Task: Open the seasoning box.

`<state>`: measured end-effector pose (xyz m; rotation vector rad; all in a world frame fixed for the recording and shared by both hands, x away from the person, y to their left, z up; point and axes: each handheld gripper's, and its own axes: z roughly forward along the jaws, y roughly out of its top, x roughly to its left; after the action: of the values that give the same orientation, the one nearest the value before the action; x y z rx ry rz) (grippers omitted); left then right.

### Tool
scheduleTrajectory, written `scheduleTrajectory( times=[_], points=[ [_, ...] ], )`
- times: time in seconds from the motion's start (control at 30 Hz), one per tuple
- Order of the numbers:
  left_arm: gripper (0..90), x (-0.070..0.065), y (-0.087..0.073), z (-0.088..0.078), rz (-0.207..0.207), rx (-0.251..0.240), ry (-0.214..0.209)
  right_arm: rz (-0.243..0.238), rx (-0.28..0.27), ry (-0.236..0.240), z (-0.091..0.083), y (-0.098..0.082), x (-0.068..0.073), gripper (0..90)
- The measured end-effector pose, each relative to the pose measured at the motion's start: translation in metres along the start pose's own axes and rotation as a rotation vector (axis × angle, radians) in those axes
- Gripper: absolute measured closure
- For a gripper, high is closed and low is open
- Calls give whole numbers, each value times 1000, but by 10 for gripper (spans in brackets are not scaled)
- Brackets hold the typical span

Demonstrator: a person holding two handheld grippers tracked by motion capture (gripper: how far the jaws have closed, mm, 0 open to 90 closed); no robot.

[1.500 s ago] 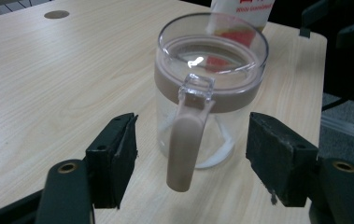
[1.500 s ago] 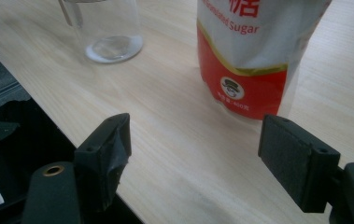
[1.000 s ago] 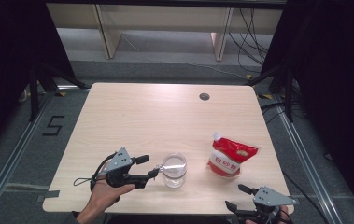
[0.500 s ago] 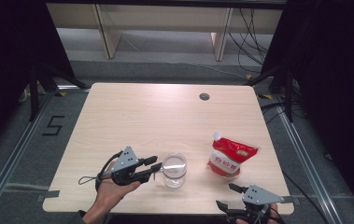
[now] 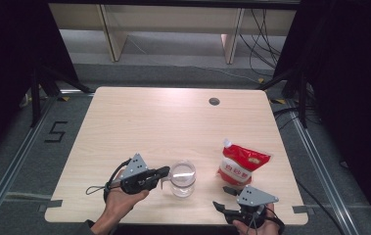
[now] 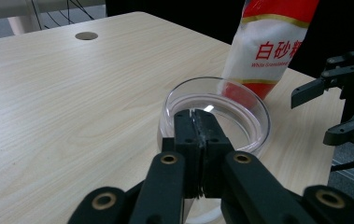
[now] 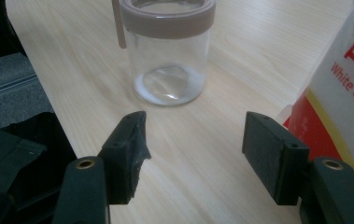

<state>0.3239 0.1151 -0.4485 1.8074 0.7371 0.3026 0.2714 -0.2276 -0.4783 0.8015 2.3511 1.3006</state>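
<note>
A clear glass jar (image 5: 183, 178) with a pale lid ring stands near the table's front edge. My left gripper (image 5: 166, 171) reaches it from the left. Its jaws have just been closing and now stand pressed together at the near rim (image 6: 198, 116), with a thin tab of the jar pinched between the tips. A red and white sugar bag (image 5: 242, 164) lies to the right of the jar (image 6: 258, 112). My right gripper (image 5: 222, 197) hovers at the front edge below the bag (image 7: 343, 84). Its jaws (image 7: 193, 126) have just been closing, stand apart over bare wood and point at the jar (image 7: 170, 60).
The light wooden table (image 5: 173, 122) has a round cable hole (image 5: 214, 101) at the back right. Dark curtains, cables and shelf legs stand beyond the far edge. The other gripper (image 6: 338, 93) shows at the right in the left gripper view.
The left jaws have closed at the jar's left rim. The right gripper has slid left along the front edge, and its jaws stand a little narrower.
</note>
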Motion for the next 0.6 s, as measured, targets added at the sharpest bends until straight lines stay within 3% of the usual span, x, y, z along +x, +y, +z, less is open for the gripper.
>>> scheduleTrajectory(
  times=[0.07, 0.17, 0.2, 0.37, 0.6],
  points=[
    [893, 0, -1, -1, 16, 7, 6, -19, -8, 0, 3, 2, -1, 412],
    [895, 1, -3, -1, 41, 24, 17, -9, -6, -3, 5, 4, -2, 420],
    [895, 1, -4, 0, 25, 16, 14, -17, -14, 1, 7, 4, -3, 428],
    [895, 1, -5, -1, 31, 14, 15, -22, -15, 17, 11, 7, -3, 469],
    [893, 1, -6, -1, 32, 8, 10, -52, -44, 19, 21, 15, 0, 626]
  ],
)
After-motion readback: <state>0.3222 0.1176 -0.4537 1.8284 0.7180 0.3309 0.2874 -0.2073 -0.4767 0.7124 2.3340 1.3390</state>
